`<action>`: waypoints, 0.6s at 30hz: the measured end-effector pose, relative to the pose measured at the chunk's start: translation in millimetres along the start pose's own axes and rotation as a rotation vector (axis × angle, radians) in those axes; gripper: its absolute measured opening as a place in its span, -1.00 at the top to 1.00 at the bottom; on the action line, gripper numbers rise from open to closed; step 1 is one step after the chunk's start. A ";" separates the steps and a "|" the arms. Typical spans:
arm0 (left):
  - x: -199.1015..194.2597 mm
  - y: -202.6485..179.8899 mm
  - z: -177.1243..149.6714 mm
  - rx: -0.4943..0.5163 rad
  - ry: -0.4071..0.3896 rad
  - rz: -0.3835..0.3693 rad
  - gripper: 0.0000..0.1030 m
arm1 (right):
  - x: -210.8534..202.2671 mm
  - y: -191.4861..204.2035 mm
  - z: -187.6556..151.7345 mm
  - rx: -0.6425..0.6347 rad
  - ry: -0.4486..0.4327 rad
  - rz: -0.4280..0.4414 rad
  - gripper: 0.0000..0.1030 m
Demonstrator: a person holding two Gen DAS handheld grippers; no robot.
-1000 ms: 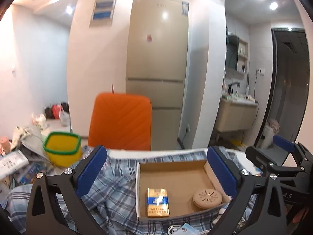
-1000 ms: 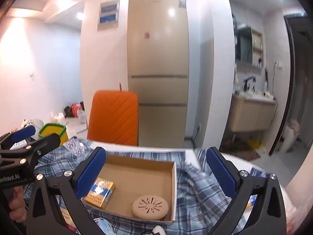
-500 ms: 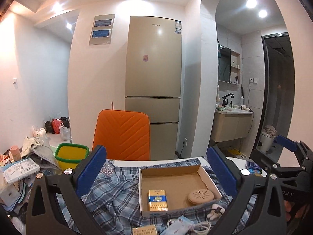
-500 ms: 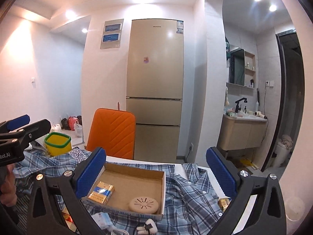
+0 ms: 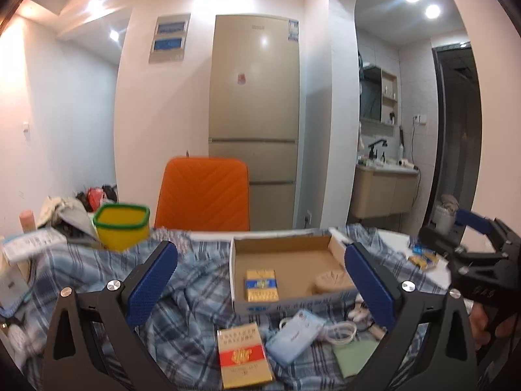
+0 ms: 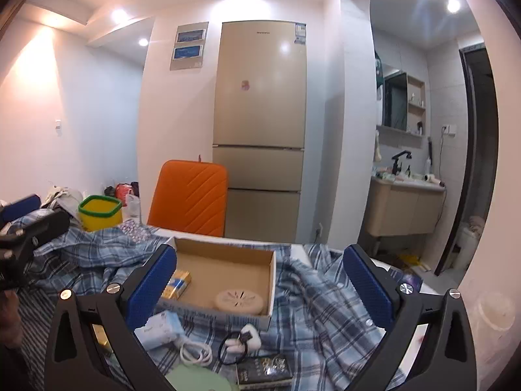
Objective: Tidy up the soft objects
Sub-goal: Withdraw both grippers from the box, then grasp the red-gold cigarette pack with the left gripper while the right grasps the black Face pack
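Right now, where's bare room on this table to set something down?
The brown cardboard box floor is free behind the gold-and-blue pack and round beige disc. Open blue plaid shirt lies right of the box. The front is crowded with the white cable.

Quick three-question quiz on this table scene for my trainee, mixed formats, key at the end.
1. True or false: the cardboard box holds two items.
2. The yellow tub has a rim of which colour: A red, B green, C black?
3. Fill in: the box rests on a blue plaid ____.

Key: 1 true, a gold-and-blue pack and a round beige disc. 2 B. 3 shirt.
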State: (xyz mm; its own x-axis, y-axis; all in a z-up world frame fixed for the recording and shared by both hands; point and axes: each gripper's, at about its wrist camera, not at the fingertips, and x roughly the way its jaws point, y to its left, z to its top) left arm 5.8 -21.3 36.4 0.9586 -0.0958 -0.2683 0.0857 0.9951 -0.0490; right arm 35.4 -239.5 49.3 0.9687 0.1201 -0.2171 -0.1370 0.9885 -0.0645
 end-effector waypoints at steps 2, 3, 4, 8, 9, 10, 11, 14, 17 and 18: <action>5.6 0.8 -9.2 -0.008 0.035 0.008 -0.98 | -1.9 -3.9 -9.1 0.017 -0.007 -0.012 -1.00; 7.8 1.7 -13.0 -0.010 0.049 0.009 -0.98 | -2.0 -5.6 -11.7 0.024 -0.003 -0.018 -1.00; 10.2 2.6 -16.4 -0.012 0.062 0.009 -0.98 | -1.6 -7.8 -16.0 0.032 0.009 -0.027 -1.00; 18.0 2.6 -29.2 -0.010 0.118 0.005 -0.98 | 1.7 -10.2 -27.2 0.023 0.073 -0.054 -1.00; 19.2 2.3 -33.0 -0.010 0.133 0.002 -0.98 | 3.0 -11.2 -29.6 0.026 0.092 -0.051 -1.00; 21.0 2.0 -35.7 -0.012 0.152 -0.005 -0.98 | 5.1 -12.6 -32.4 0.034 0.115 -0.040 -1.00; 21.9 1.2 -38.1 -0.013 0.165 -0.008 -0.98 | 7.0 -13.6 -34.8 0.039 0.134 -0.029 -1.00; 23.7 2.5 -41.8 -0.016 0.192 -0.002 -0.98 | 11.9 -13.9 -43.1 0.024 0.179 -0.019 -1.00; 25.2 5.9 -43.5 -0.031 0.217 -0.001 -0.98 | 17.0 -13.3 -49.2 0.011 0.216 -0.007 -1.00; 26.4 6.8 -44.1 -0.034 0.226 -0.004 -0.98 | 18.9 -13.5 -50.8 0.013 0.228 0.002 -1.00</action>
State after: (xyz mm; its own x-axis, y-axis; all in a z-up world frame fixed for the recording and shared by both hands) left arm 19.7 -18.1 -13.4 0.8729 -0.1063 -0.4762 0.0762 0.9937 -0.0821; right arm 45.1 -255.3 -3.4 0.8964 0.0994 -0.4319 -0.1344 0.9896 -0.0513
